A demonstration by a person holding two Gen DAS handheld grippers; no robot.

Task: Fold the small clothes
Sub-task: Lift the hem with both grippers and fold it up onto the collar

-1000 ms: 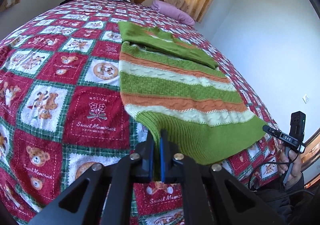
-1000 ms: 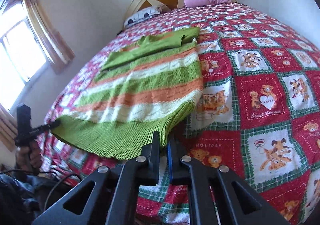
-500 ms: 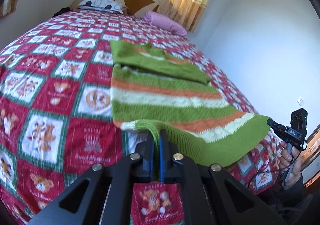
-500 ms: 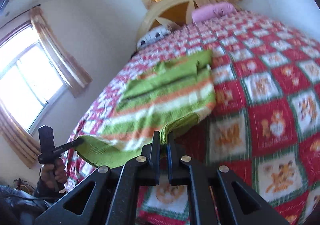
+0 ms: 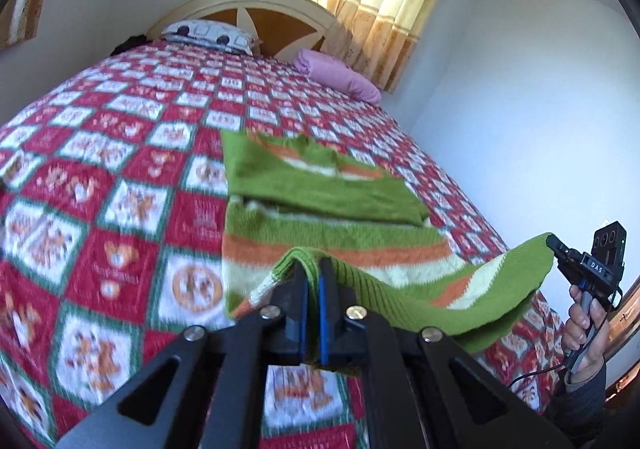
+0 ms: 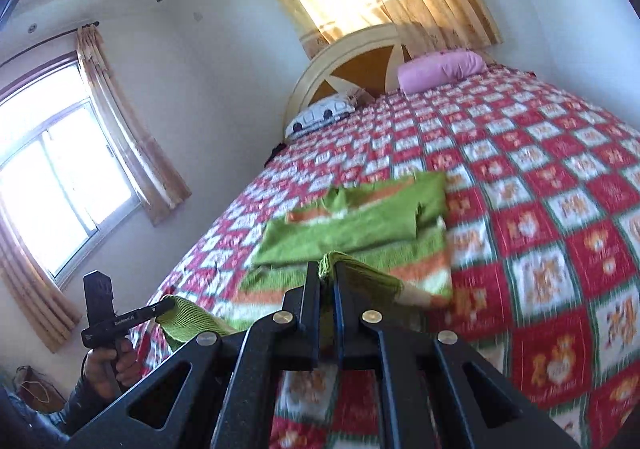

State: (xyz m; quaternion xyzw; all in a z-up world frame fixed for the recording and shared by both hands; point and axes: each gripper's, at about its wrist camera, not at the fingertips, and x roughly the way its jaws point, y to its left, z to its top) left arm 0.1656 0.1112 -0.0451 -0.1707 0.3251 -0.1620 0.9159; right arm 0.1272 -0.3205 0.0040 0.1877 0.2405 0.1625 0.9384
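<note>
A small knitted sweater [image 5: 320, 201] with green, orange and cream stripes lies on the bed, its sleeves folded across the chest. My left gripper [image 5: 313, 269] is shut on the left corner of the green hem, which hangs lifted off the quilt. My right gripper [image 6: 328, 269] is shut on the opposite hem corner [image 6: 348, 263], also raised. Between them the hem sags in a band [image 5: 460, 297]. Seen from the left wrist, the right gripper [image 5: 558, 245] pinches the far corner, a hand below it. The right wrist view shows the left gripper [image 6: 166, 307] the same way.
The bed carries a red, green and white patchwork quilt [image 5: 100, 209] with teddy-bear squares. A pink pillow [image 5: 340, 75] and a patterned pillow [image 5: 208, 33] lie by the headboard [image 5: 256, 5]. White walls, curtains and a window [image 6: 52, 177] surround the bed.
Both grippers have risen and carried the sweater's hem up off the quilt and toward the collar. The lower part of the sweater now curls over the striped body.
</note>
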